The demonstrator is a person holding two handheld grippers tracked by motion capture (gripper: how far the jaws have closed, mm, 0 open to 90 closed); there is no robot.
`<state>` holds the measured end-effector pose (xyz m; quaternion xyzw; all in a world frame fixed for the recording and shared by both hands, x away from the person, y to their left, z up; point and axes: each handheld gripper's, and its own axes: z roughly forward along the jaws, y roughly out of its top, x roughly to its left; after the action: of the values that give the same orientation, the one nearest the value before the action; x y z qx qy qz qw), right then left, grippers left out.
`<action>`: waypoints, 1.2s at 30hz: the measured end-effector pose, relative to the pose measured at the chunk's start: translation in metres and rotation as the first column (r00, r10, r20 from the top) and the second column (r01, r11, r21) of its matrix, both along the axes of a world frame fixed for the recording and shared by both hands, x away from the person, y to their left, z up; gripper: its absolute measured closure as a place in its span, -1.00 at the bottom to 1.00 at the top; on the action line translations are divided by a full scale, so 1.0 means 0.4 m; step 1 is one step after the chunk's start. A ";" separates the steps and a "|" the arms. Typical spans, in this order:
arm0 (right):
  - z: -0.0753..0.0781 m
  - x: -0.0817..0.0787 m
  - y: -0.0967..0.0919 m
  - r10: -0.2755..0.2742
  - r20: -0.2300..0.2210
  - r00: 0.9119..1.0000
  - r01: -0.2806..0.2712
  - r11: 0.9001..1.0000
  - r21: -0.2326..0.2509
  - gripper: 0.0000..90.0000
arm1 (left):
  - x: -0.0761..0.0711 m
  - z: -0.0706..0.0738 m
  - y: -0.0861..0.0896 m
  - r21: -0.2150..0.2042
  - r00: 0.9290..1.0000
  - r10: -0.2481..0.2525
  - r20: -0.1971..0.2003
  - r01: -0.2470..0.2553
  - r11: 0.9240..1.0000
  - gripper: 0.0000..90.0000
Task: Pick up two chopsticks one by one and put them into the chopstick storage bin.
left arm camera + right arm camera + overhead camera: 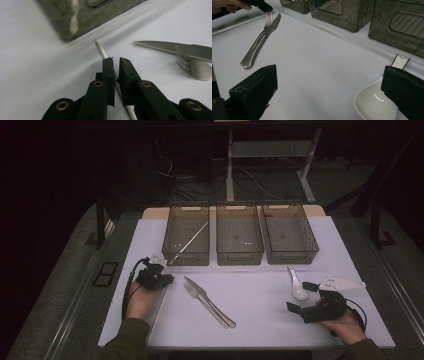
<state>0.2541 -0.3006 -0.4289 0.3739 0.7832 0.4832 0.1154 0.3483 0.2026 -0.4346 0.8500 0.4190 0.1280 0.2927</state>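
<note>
Gripping a thin white chopstick (pixel 102 49), the left tool (pixel 115 60) has its jaws nearly shut on the stick, which runs between them and pokes out toward the nearest mesh basket (pixel 75 17). Seen from the high view, that left tool (pixel 159 270) sits at about 9 o'clock on the white bench (pixel 260 295), just in front of the left basket (pixel 186 236), where another chopstick (pixel 190 242) leans across the rim. A knife (pixel 202 295) and fork (pixel 200 301) lie side by side near the middle. At 3 o'clock the right tool (pixel 300 297) stands wide open around the bowl of a white ceramic spoon (pixel 298 285), its jaws clear of the spoon.
</note>
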 end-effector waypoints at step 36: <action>0.001 0.000 0.000 -0.001 -0.003 1.000 0.001 1.000 0.003 -0.98 | -0.119 0.063 0.026 -0.128 0.994 -0.031 0.108 0.045 0.991 0.10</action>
<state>0.2540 -0.3008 -0.4287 0.3753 0.7825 0.4836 0.1139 0.3007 0.2131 -0.4093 0.8289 0.3939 0.1396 0.3719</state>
